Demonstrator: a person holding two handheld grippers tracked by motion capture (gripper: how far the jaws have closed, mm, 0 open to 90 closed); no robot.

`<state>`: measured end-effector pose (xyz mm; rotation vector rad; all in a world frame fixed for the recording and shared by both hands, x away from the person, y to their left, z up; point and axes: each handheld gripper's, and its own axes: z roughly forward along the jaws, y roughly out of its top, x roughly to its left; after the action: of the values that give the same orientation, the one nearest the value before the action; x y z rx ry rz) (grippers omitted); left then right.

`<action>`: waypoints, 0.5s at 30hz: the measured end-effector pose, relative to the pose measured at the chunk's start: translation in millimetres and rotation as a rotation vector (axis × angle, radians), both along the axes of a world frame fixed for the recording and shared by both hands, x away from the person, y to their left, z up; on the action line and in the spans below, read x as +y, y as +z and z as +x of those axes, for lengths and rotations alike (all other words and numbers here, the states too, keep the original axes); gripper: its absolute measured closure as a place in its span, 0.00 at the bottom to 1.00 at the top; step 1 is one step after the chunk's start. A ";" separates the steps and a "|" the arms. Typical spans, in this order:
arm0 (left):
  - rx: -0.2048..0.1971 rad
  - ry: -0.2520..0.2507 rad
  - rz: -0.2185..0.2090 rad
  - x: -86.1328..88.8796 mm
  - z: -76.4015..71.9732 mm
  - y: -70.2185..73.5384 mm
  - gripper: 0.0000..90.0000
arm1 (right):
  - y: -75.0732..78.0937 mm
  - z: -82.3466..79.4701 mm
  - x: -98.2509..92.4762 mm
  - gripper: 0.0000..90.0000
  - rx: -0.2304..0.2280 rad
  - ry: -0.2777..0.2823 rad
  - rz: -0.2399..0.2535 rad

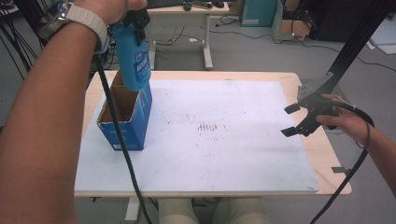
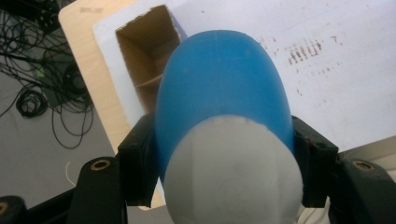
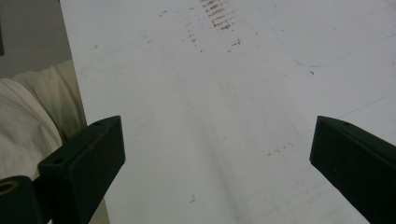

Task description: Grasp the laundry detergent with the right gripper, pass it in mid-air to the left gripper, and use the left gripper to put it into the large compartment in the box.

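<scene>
Above the box (image 1: 125, 122), left gripper (image 1: 135, 21) downturned, gripping bottle (image 1: 134, 58)

This is looking like a lab or office workroom: cables (image 1: 14, 32) are trailing over grey floor (image 1: 261, 51) at upper left, a desk (image 1: 196, 11) with keyboard (image 1: 164, 3) is standing behind, boxes (image 1: 259, 11) at top.

smooth matt plastic bottle (image 2: 219, 88); raw brown cardboard inside the glossy blue box (image 1: 122, 119); scuffed white board (image 1: 224, 149) on pale wood table (image 1: 322, 149)
</scene>
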<state>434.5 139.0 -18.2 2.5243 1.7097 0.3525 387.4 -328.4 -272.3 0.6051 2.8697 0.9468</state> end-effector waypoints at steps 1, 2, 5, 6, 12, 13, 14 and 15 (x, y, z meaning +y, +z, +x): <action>0.001 0.003 0.003 2.5 0.3 0.4 0.42 | -0.4 0.2 0.3 0.04 0.000 0.001 0.000; -0.002 0.015 0.003 4.6 0.3 0.6 0.42 | -0.9 0.3 0.5 0.04 0.000 0.002 -0.001; -0.007 0.042 -0.001 12.0 1.0 0.5 0.42 | -2.7 0.9 0.9 0.04 0.005 0.001 -0.002; -0.008 0.055 -0.002 14.6 1.4 0.3 0.42 | -3.1 1.1 0.9 0.04 0.006 0.001 -0.003; -0.014 0.107 0.007 26.1 4.6 -7.0 0.42 | -3.9 2.2 0.3 0.04 0.007 0.000 -0.007; -0.010 0.123 0.009 28.7 5.4 -8.5 0.42 | -4.3 2.6 0.2 0.04 0.008 -0.002 -0.007; -0.010 0.131 0.011 31.3 6.1 -10.1 0.42 | -4.9 3.1 0.2 0.04 0.010 -0.004 -0.008; -0.011 0.132 0.013 32.3 6.4 -10.9 0.42 | -5.4 3.4 0.2 0.04 0.013 -0.005 -0.008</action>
<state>440.9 171.3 -29.0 2.4193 1.8812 0.3859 390.8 -328.2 -277.7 0.6190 2.8806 0.9336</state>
